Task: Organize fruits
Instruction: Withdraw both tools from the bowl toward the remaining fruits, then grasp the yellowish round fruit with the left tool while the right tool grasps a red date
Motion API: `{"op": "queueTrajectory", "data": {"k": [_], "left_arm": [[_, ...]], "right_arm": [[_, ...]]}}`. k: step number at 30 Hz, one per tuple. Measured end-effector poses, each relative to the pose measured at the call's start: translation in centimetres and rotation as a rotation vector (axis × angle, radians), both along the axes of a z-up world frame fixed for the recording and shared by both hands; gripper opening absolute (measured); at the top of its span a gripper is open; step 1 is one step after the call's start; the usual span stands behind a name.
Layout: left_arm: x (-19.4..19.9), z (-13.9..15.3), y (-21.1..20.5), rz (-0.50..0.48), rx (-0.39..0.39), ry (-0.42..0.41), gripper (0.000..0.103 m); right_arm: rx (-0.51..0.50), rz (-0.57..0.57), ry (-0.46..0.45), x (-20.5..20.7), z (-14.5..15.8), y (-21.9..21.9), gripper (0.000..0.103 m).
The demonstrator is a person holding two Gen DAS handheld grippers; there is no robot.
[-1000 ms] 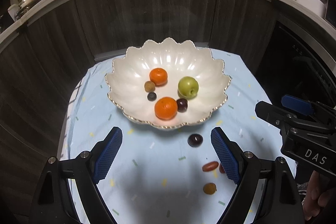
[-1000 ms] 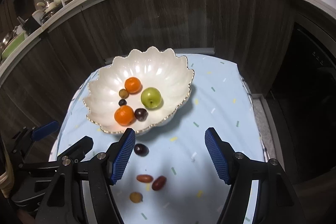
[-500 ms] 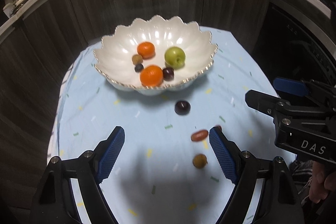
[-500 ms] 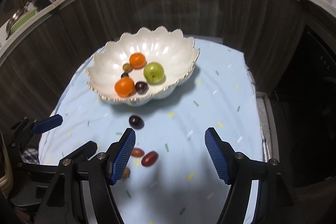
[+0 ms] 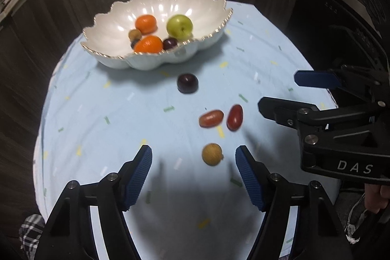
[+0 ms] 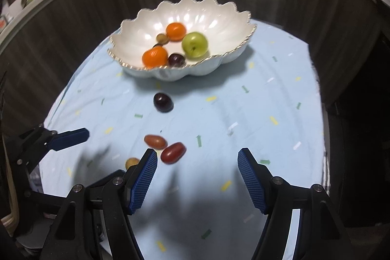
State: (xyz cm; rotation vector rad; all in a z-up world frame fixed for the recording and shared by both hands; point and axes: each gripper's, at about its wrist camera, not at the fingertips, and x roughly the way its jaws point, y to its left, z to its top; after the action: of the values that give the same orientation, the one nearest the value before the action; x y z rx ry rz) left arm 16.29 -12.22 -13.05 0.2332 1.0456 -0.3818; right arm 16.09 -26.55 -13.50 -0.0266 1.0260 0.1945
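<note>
A white scalloped bowl on the blue cloth holds two oranges, a green apple and small dark fruits. Loose on the cloth lie a dark plum, two red oblong fruits and a tan round fruit. My left gripper hangs low over the cloth, its jaws closing. The tan fruit lies between its fingertips, untouched. My right gripper stands open, with one red fruit just inside its left finger.
Dark wood cabinet fronts curve around behind the small cloth-covered table. A counter with kitchenware runs above them. The cloth's right half carries only printed flecks. A person's hand holds the right gripper's handle.
Both grippers have sunk toward the cloth and the loose fruits. The left jaws have narrowed, and the tan fruit now lies between them. The right jaws keep their width.
</note>
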Motion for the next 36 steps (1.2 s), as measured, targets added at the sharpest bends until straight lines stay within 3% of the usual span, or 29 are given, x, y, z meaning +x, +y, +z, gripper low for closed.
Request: {"op": "queueTrajectory", "data": {"k": [11, 21, 26, 32, 36], "left_arm": [[0.2, -2.1, -0.6, -0.007, -0.012, 0.057, 0.058], [0.7, -3.1, -1.1, -0.004, -0.032, 0.056, 0.039], [0.9, -3.3, -1.2, 0.002, -0.035, 0.052, 0.034], [0.9, -3.3, -1.3, 0.002, -0.036, 0.042, 0.032], [0.7, -3.3, -1.5, -0.011, -0.036, 0.035, 0.024]], "right_arm": [[-0.006, 0.139, 0.081, 1.4, -2.5, 1.0, 0.069], [-0.007, 0.213, 0.104, 2.6, -4.1, 1.8, 0.068], [-0.001, 0.241, 0.111, 3.1, -4.7, 2.2, 0.057], [0.006, 0.247, 0.117, 3.4, -5.1, 2.2, 0.053], [-0.006, 0.258, 0.106, 3.5, -5.2, 2.5, 0.048]]}}
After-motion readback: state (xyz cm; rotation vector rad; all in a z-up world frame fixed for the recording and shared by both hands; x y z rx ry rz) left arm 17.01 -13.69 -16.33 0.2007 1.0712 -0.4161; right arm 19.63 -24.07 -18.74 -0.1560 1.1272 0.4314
